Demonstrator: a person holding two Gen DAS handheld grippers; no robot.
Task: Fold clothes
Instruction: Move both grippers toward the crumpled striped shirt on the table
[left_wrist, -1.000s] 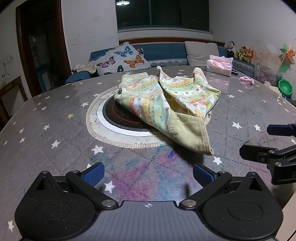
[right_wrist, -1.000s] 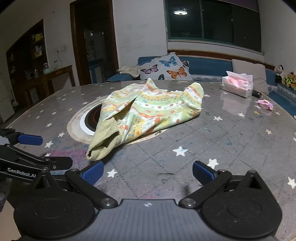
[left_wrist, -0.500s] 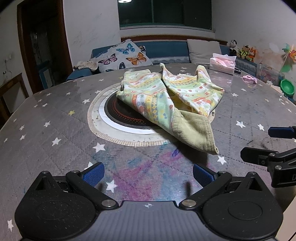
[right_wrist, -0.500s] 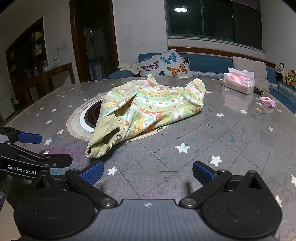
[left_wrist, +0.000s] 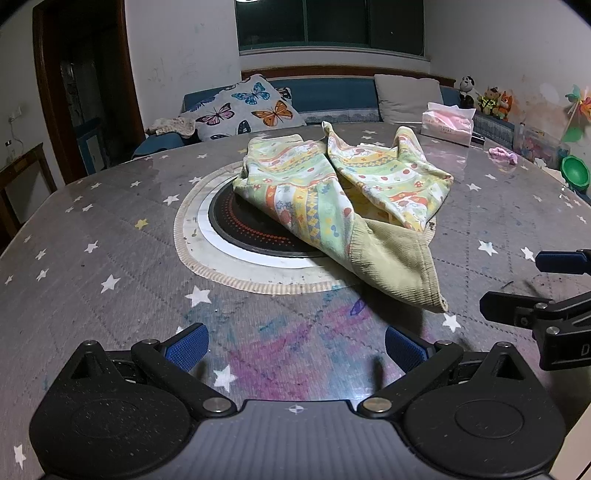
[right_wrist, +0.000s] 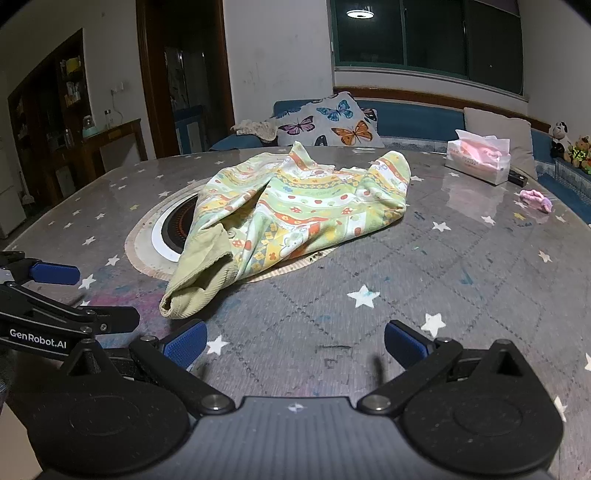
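A small patterned garment (left_wrist: 332, 192) in green, yellow and orange, with an olive ribbed cuff (left_wrist: 399, 269), lies crumpled on the round table, partly over the central hotplate (left_wrist: 236, 225). It also shows in the right wrist view (right_wrist: 295, 210), cuff (right_wrist: 195, 280) nearest. My left gripper (left_wrist: 295, 349) is open and empty, low over the table short of the cuff. My right gripper (right_wrist: 293, 345) is open and empty, right of the cuff. Each gripper shows at the edge of the other's view.
The table (left_wrist: 92, 258) has a grey star-print cover. A pink tissue box (right_wrist: 478, 160) and a small pink cloth (right_wrist: 535, 199) lie at the far right. A green bowl (left_wrist: 574, 171) sits at the right edge. A sofa with a butterfly cushion (left_wrist: 247, 107) stands behind.
Both grippers have moved forward toward the garment, which now looks closer and larger. The garment has not moved. Both grippers stay open.
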